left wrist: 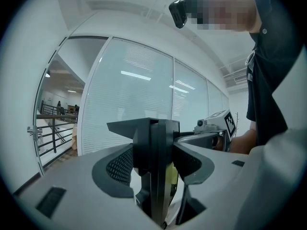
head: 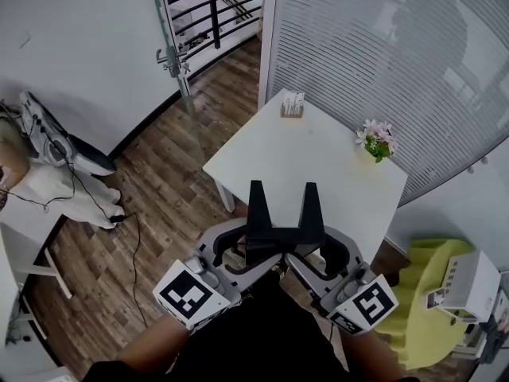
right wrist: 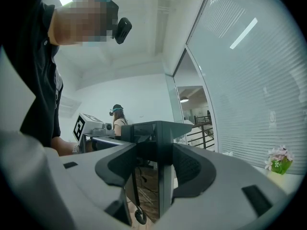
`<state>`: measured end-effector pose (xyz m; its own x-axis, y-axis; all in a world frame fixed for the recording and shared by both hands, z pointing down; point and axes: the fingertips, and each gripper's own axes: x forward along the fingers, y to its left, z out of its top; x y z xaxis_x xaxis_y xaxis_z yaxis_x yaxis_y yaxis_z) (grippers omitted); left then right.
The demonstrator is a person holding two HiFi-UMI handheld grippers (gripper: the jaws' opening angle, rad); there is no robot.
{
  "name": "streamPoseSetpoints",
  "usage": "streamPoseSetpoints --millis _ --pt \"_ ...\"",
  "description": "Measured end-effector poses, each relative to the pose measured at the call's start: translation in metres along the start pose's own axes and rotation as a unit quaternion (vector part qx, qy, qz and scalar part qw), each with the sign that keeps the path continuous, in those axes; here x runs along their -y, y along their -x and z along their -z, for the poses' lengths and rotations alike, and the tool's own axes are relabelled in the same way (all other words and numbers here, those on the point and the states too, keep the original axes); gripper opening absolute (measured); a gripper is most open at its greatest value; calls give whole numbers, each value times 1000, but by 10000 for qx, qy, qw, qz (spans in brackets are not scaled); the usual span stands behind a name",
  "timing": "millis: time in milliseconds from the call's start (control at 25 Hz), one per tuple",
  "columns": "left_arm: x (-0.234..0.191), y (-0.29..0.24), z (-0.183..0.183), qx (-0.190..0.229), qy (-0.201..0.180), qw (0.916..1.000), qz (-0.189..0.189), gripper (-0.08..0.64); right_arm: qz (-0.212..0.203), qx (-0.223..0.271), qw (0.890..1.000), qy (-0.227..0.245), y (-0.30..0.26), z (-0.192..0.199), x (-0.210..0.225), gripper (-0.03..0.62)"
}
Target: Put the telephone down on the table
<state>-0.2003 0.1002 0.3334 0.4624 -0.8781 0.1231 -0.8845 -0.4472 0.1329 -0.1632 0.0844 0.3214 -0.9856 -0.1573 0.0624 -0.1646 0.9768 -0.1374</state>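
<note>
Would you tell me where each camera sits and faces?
Head view: on the person's head, looking steeply down at the table; the left hand-held gripper, right hand-held gripper and forearms show.
Left gripper view: on the left hand-held gripper, looking along its jaws, shut on the telephone, toward a glass wall; torso shows right.
Right gripper view: on the right hand-held gripper, jaws shut on the telephone, toward a white wall; torso shows left.
Shared: all show the telephone.

Bright even light; fisheye warping, dark vignetted corners.
</note>
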Motion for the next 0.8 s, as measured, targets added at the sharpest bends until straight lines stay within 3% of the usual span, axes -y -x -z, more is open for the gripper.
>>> streamPoseSetpoints --millis 800 --pt "-69 -144 -25 -273 -277 9980 491 255 490 242 9985 -78 -19 -20 155 252"
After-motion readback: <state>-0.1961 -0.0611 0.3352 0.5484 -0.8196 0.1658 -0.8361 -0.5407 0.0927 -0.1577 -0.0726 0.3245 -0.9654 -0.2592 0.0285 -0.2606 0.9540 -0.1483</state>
